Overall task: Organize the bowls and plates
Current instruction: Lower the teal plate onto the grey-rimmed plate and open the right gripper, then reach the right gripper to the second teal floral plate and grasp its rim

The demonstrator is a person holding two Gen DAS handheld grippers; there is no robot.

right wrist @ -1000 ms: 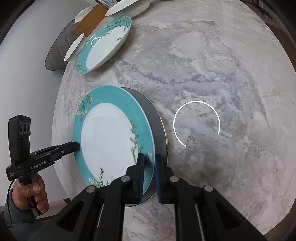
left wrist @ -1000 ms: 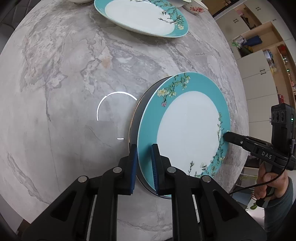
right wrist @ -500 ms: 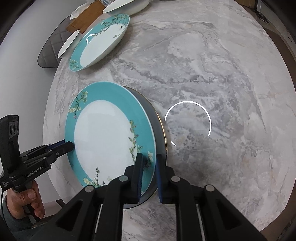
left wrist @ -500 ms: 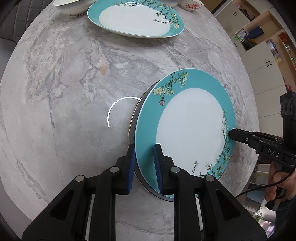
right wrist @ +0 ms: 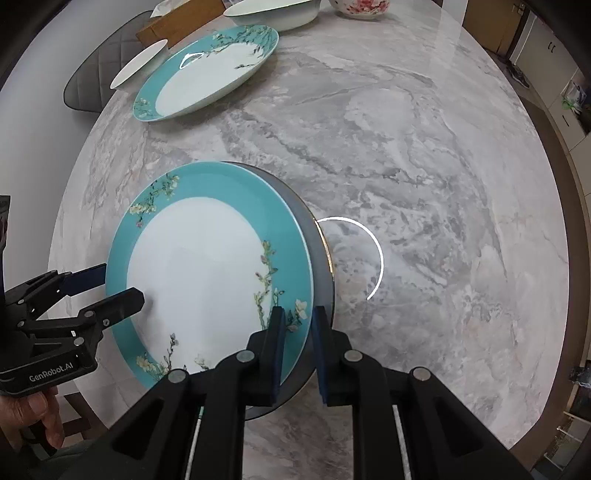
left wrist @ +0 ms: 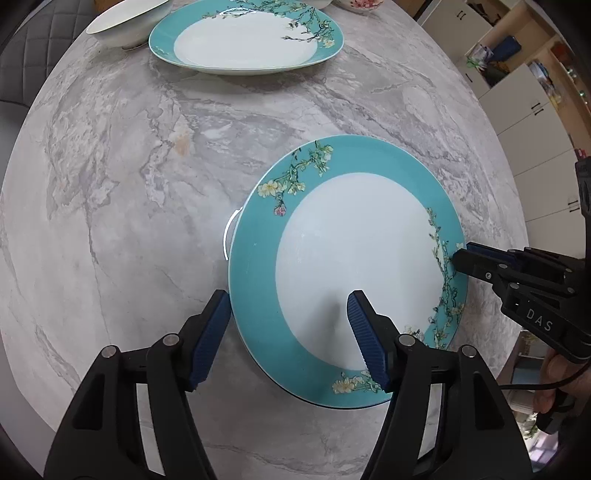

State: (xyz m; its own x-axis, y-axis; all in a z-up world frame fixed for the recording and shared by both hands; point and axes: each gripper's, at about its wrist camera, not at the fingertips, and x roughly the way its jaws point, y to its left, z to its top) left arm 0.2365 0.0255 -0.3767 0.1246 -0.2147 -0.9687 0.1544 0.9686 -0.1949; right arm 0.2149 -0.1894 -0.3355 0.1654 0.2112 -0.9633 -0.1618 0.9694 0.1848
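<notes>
A teal-rimmed plate (left wrist: 351, 266) (right wrist: 207, 280) with a white centre and flower sprigs lies over a dark grey plate (right wrist: 322, 266), whose rim peeks out beneath it. My right gripper (right wrist: 299, 343) is shut on the teal plate's near rim; the left wrist view shows that right gripper (left wrist: 461, 256) pinching the plate's right rim. My left gripper (left wrist: 288, 332) has its jaws opening, and its blue pads straddle the opposite rim without pressing it. From the right wrist view the left gripper (right wrist: 110, 286) stands spread at the plate's left edge.
On the round marble table (left wrist: 129, 184), far side, are a second teal plate (left wrist: 243, 37) (right wrist: 207, 70), a white bowl (left wrist: 125, 22) (right wrist: 273, 11), a small white dish (right wrist: 138, 68) and a floral bowl (right wrist: 358, 7). Cabinets (left wrist: 524, 92) stand beyond the table's right edge. A grey chair (right wrist: 92, 85) is behind.
My left jaws have spread apart and let go of the teal plate's rim. The plate has settled lower over the grey plate. The right grip is unchanged.
</notes>
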